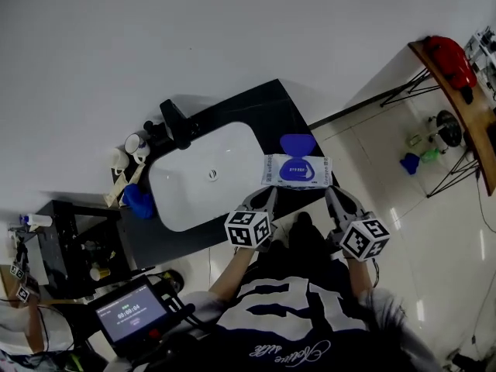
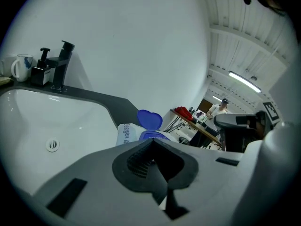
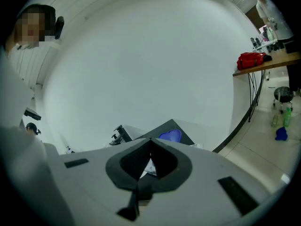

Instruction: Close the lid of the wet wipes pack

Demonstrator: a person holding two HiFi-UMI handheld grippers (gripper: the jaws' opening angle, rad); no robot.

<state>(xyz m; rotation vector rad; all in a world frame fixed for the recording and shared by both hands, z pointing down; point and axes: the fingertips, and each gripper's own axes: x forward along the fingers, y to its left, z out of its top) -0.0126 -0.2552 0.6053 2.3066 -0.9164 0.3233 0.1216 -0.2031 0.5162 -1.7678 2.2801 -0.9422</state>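
The white wet wipes pack (image 1: 294,170) lies on the black counter (image 1: 256,107) to the right of the sink, and its blue lid (image 1: 297,144) stands open at the far side. My left gripper (image 1: 266,194) hangs just short of the pack's near left corner, apart from it, jaws closed with nothing in them. My right gripper (image 1: 335,195) is shut and empty off the pack's near right corner. In the left gripper view the pack (image 2: 128,133) and raised lid (image 2: 149,119) show just past the left gripper (image 2: 152,142). The right gripper (image 3: 151,143) points towards the lid (image 3: 170,136).
A white sink basin (image 1: 186,196) with a black faucet (image 1: 175,122) takes up the counter's left. Mugs (image 1: 133,143) and a blue object (image 1: 140,202) stand at its left rim. A wooden table with a red bag (image 1: 451,59) is at the far right. A timer screen (image 1: 131,311) sits low left.
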